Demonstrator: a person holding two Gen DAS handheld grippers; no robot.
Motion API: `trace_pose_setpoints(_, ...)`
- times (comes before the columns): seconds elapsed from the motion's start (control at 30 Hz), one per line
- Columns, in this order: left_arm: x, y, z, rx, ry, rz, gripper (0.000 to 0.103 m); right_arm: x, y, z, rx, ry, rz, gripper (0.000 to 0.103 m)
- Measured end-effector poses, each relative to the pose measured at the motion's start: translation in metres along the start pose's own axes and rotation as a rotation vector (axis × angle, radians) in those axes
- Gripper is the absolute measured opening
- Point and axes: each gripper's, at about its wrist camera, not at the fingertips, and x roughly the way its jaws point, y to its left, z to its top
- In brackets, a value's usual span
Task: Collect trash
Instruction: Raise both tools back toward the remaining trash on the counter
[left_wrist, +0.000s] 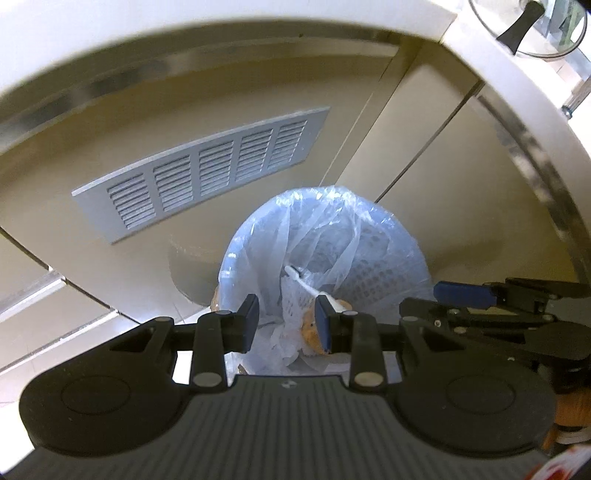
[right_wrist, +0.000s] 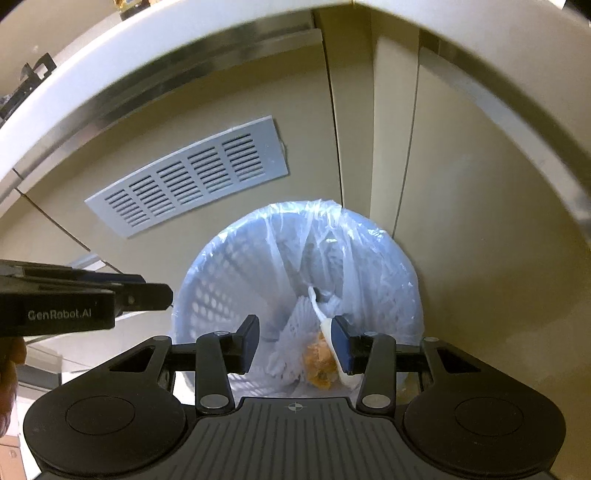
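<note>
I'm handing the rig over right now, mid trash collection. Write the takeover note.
Left gripper: slightly open, empty, above the bin's near edge.
Right gripper: open, empty, over the bin.
Things: the blue bin with a clear liner stands on the floor against the cabinet. A white spoon and an orange food scrap lie inside.
Done: those pieces are in the bin.
Left: no other trash is in view, so probably look elsewhere for more.

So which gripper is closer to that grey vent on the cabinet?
Left, probably. The left gripper hangs on the vent side of the blue bin; the right gripper hangs toward the bin's other side, farther from the vent.
</note>
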Motion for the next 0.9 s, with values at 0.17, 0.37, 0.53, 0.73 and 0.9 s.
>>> trace_pose_setpoints(0.17, -0.021, -0.009, 0.012, 0.020, -0.041, -0.017, 0.029, -0.029, 0.009, 0.013, -0.014, -0.058, 0.003, 0.044)
trace_pose_setpoints(0.37, -0.055, -0.019, 0.029, 0.037, -0.101, -0.051, 0.029, -0.064, 0.021, 0.035, -0.018, -0.143, -0.010, 0.044)
trace_pose_setpoints(0.53, -0.084, -0.029, 0.042, 0.065, -0.167, -0.078, 0.029, -0.095, 0.027, 0.053, -0.007, -0.226, -0.014, 0.050)
trace_pose_setpoints(0.73, -0.113, -0.039, 0.062, 0.094, -0.245, -0.099, 0.034, -0.122, 0.025, 0.073, 0.014, -0.314, -0.037, 0.055)
trace_pose_setpoints(0.9, -0.126, -0.047, 0.084, 0.097, -0.305, -0.088, 0.045, -0.138, 0.011, 0.097, 0.022, -0.375, -0.058, 0.058)
